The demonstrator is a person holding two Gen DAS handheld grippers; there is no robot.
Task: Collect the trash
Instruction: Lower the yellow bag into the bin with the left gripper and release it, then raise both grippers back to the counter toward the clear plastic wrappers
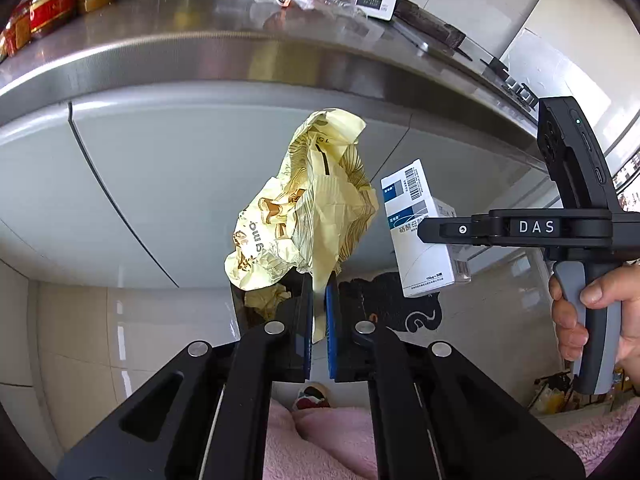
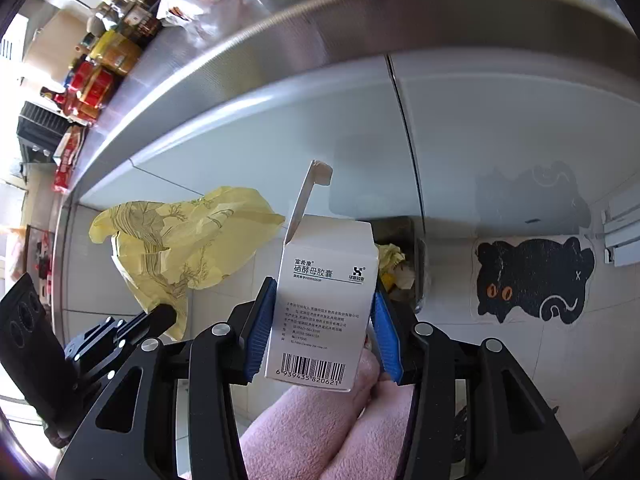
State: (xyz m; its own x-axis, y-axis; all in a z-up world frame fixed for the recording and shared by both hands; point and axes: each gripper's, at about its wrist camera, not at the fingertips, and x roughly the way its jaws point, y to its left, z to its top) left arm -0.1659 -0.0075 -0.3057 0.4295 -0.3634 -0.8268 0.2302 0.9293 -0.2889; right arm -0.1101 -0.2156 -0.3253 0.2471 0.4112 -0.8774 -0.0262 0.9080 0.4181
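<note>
Our left gripper had its blue ribbed pads pinched together on a crumpled yellow bag, thin and creased, held up before the glossy grey cabinet. Our right gripper was clamped on a stiff white carton, its top flap standing open. Both hung below the brushed steel counter edge, near each other but apart, over pale floor tiles. A black cat mat lay beyond, beside a bin of scraps.

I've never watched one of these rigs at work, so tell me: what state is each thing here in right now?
Left gripper: shut on the yellow bag.
Yellow bag: crumpled, held in the air.
Right gripper: shut on the white box.
White box: upright, top flap open.
Bin: open, trash inside.
</note>
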